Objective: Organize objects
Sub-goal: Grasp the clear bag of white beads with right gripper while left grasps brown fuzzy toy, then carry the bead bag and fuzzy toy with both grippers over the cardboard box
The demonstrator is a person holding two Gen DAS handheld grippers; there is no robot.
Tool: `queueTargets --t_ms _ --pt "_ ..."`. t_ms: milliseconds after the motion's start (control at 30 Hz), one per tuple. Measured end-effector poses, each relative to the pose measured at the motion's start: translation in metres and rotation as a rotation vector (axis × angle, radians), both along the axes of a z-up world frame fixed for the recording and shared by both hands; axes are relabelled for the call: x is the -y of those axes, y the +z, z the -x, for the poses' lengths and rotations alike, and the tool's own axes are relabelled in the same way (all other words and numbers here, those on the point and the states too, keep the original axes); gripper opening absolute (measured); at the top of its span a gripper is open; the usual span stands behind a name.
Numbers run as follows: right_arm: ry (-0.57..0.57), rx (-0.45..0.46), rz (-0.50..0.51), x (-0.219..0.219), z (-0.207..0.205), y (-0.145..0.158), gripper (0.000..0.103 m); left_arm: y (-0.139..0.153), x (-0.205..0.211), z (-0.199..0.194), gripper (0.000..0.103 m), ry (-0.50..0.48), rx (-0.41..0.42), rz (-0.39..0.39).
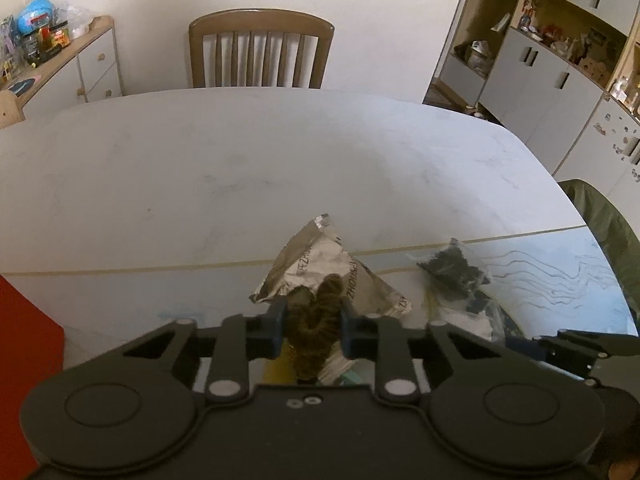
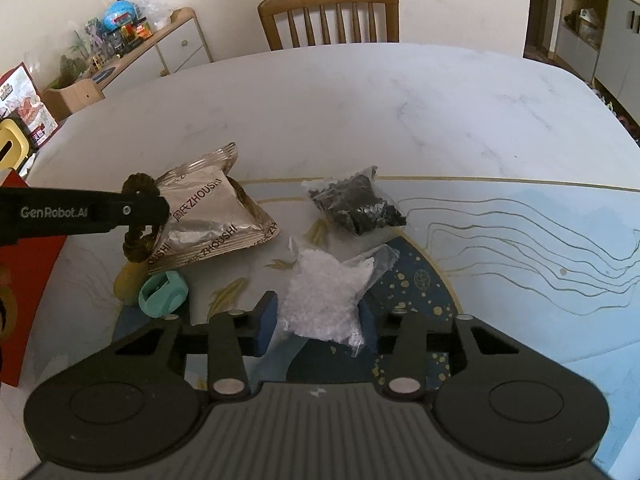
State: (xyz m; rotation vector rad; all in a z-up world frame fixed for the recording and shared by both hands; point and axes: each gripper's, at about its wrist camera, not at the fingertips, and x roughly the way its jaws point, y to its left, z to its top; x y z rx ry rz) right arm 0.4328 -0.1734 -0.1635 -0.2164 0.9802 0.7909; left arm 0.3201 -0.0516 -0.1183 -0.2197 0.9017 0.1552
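Both jaws grip: left gripper holds brown cord beside foil packet, right gripper clear bag; I advise lifting slowly.

Two close wrist views facing the far chair, both sharing the foil packet.

The left hand-held gripper hides the middle of the brown rope. The foil packet covers part of a yellow thing. The red box is cut off at the edge.
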Motion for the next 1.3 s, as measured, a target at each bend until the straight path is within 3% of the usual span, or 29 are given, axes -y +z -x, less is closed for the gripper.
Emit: queueTargets --t_ms 267,933,1300 --pt "-0.001 0.003 -0.040 0.010 0.010 0.013 0.032 0.013 0.002 0.012 0.016 -0.020 0.016 0.027" --pt "0.092 0.055 -0.093 0.012 0.075 0.104 0.031 0.071 -0.017 0.074 0.016 -0.075 0.074 0.133" --pt "0.175 0.094 -0.125 -0.019 0.134 0.144 0.031 0.105 -0.056 0.125 0.016 -0.064 0.105 0.120"
